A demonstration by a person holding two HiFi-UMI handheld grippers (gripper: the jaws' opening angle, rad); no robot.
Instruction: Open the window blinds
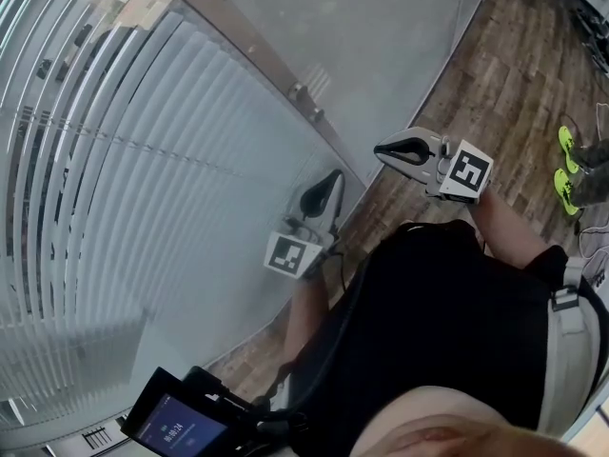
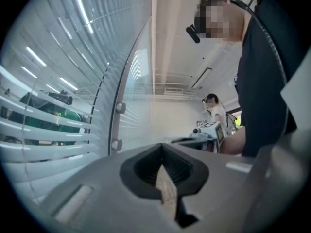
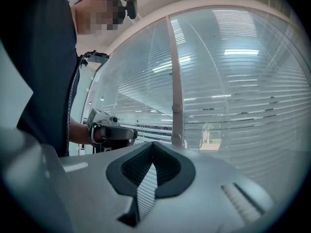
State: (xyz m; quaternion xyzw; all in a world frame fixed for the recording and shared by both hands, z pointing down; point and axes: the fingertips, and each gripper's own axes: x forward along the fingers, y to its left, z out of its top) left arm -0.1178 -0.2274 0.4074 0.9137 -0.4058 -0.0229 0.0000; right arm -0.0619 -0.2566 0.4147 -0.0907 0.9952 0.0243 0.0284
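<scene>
White horizontal window blinds hang behind a glass wall on the left of the head view. My left gripper is held just short of the glass, apart from the slats, and is shut with nothing between its jaws. My right gripper is held higher and further right, also shut and empty. In the left gripper view the shut left gripper has the blinds to its left, with gaps between the lower slats. In the right gripper view the shut right gripper faces the blinds, and the left gripper shows at the left.
A metal glass fitting sits on the frame between the panes. Wooden floor runs to the right, where another person's bright green shoes stand. A small screen hangs at my chest. A person in white stands far off.
</scene>
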